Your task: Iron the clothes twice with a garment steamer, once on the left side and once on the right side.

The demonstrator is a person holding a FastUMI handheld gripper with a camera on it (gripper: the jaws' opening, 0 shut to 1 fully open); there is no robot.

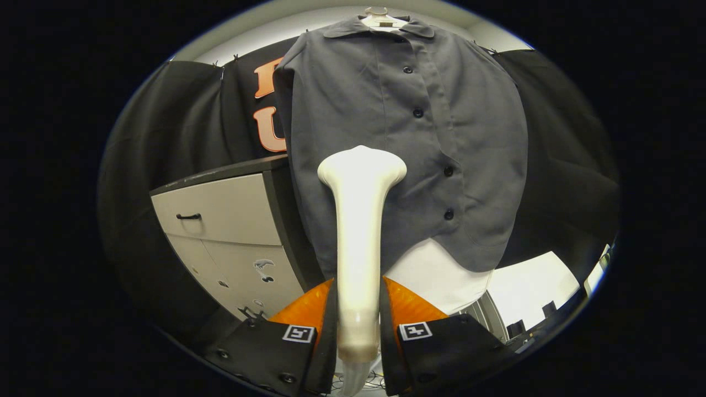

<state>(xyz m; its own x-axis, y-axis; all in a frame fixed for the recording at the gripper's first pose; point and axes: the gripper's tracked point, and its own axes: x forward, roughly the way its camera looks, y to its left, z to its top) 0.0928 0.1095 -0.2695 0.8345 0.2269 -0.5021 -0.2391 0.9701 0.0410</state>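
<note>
Fingers (357,325) at the bottom centre of the frame clamp the pale handle of the garment steamer (359,231), one on each side of it. Its flared head reaches up to the middle of the frame and sits against the lower front of the grey shirt (397,127) (buttoned, on a hanger (377,16) at top centre). A cabinet (231,231) with drawers stands at lower left, beside the shirt.

Cam on gripper (357,309), looking fwd along fingers.
Aims slightly up at hanging shirt (397,138), close range; cabinet (226,220) just beside it, booth wall behind.
</note>
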